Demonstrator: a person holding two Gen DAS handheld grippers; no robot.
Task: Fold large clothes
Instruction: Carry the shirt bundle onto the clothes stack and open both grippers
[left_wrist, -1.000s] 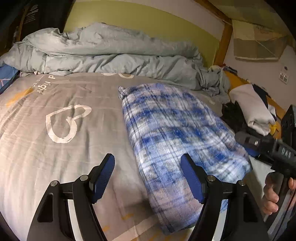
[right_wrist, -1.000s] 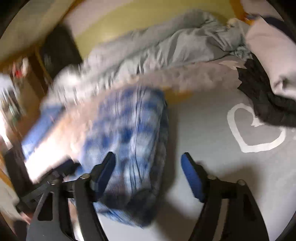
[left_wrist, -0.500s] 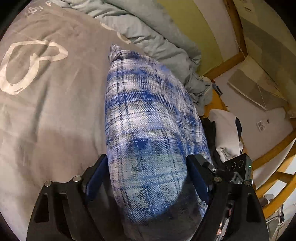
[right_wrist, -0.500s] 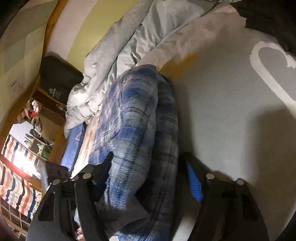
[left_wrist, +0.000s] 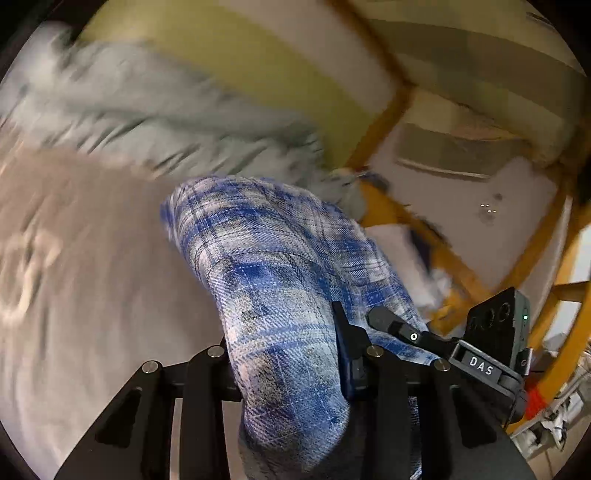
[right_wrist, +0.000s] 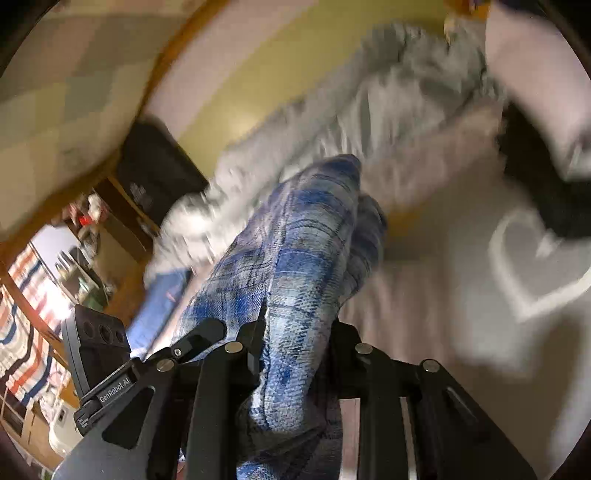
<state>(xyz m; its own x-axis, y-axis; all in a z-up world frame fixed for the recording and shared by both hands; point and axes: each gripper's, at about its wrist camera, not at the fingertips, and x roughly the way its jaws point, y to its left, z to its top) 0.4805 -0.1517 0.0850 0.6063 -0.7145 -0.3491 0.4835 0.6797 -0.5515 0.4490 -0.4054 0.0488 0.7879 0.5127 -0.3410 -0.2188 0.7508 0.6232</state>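
The folded garment (left_wrist: 273, 280) is a thick bundle of soft flannel in a blue, white and grey plaid, with fine dark lines crossing the checks and a stitched seam running across its upper face. It is raised off the grey bed sheet (left_wrist: 92, 295), its near end pinched narrow and its far end standing out forward as a rounded, bulging hump that tapers to a blunt corner. In the right wrist view the same bundle (right_wrist: 295, 251) shows several stacked layers along one side, the folded edges sagging slightly below the top layer.
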